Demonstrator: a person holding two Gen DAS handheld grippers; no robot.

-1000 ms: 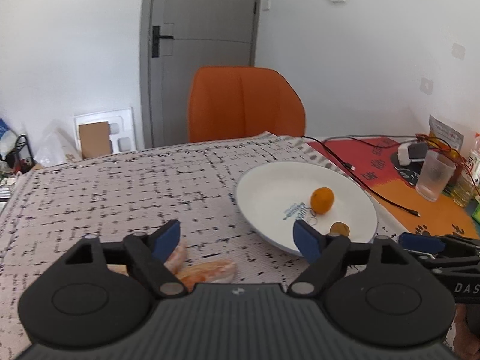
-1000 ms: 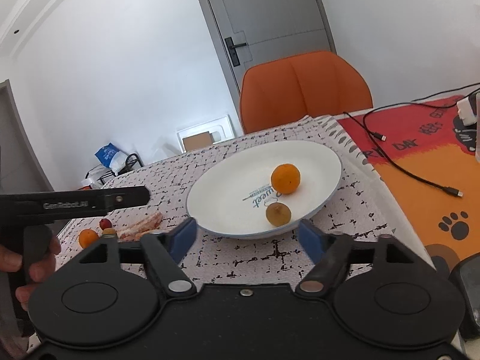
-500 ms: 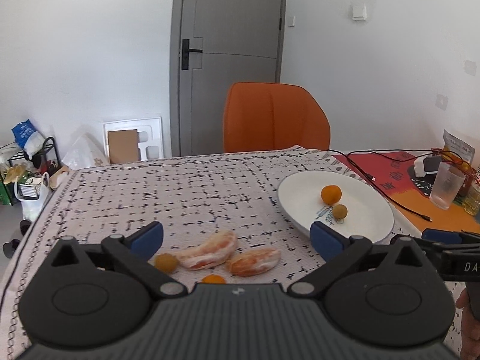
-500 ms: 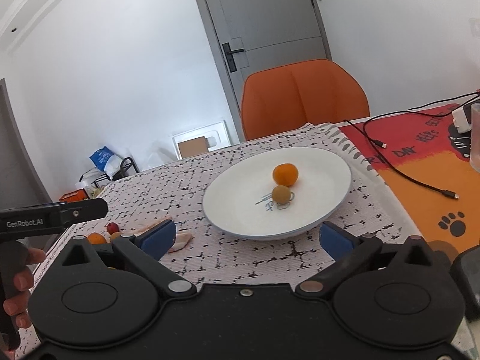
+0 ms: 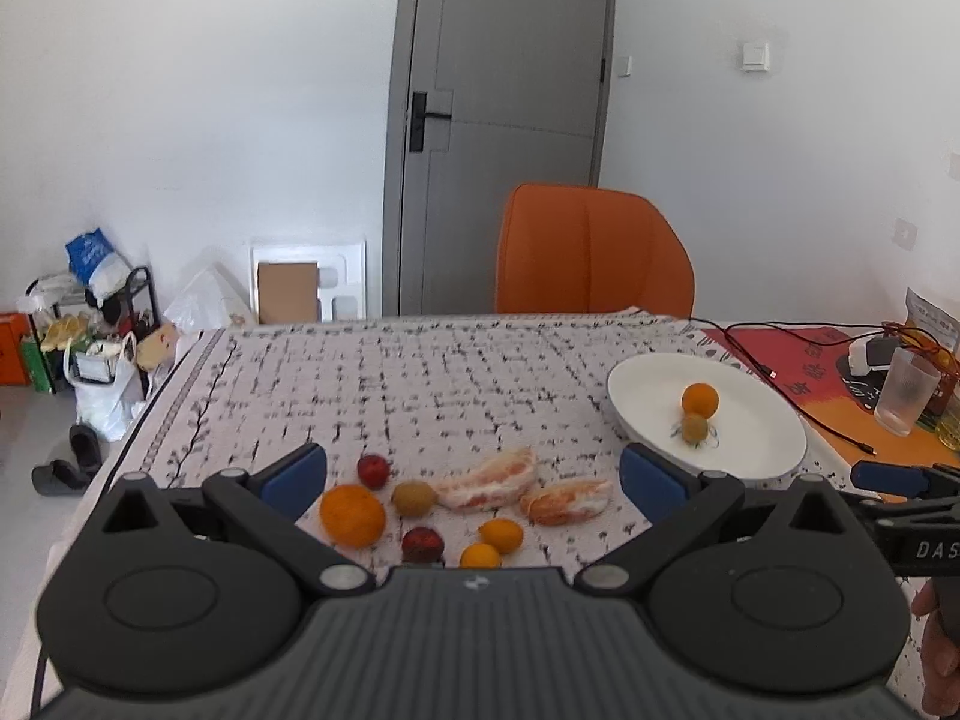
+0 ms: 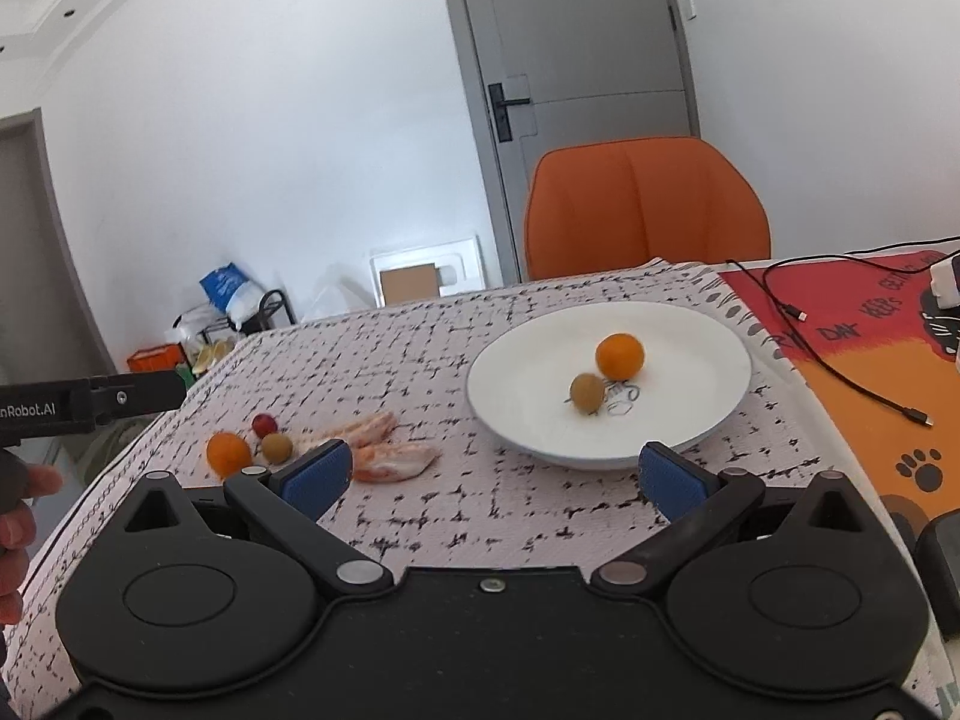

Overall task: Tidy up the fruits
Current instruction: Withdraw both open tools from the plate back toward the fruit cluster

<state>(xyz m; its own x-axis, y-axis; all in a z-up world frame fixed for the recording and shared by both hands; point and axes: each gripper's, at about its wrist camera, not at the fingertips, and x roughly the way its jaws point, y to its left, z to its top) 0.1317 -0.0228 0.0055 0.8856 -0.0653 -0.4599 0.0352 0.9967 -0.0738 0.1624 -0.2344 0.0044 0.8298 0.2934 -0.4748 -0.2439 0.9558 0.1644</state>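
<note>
**K:** On the surface point(image 5: 456, 384), patterned cloth side: where's the fruit?

**M:** Split in two groups. White plate point(image 5: 762, 456) holds a small orange point(image 5: 699, 400) and a brownish-green round fruit point(image 5: 695, 427), touching or nearly so. Everything else lies loose on the cloth, left of the plate.

**K:** List the loose ones.

**M:** Large orange point(image 5: 352, 516), two dark red fruits point(image 5: 373, 471) point(image 5: 422, 544), one brownish-green fruit point(image 5: 414, 497), two peeled citrus segments point(image 5: 487, 483) point(image 5: 567, 501) side by side, two small yellow-orange fruits point(image 5: 500, 534) point(image 5: 480, 556). The nearer yellow one is partly hidden behind the gripper body.

**K:** Left hand-held gripper point(image 5: 473, 477)?

**M:** Jaws spread wide, nothing between the pads. It sits above the loose pile, no contact with any fruit.

**K:** Right hand-held gripper point(image 6: 493, 475)?

**M:** Also wide open, empty. It points at the bare cloth in front of the plate's near rim point(image 6: 576, 456). Its left pad overlaps the segments point(image 6: 393, 459) in view, can't tell any touch.

**K:** Are they near each other?

**M:** Side by side. Each shows at the edge of the other's view, with a bit of the person's hand point(image 6: 18, 516) on the left grip.

**K:** Anything else on the surface?

**M:** Red-orange mat point(image 6: 864, 360) right of the cloth, black cable point(image 6: 840, 372) across it, a frosted cup point(image 5: 906, 390) further right. Orange chair point(image 5: 594, 252) stands behind the far edge.
</note>
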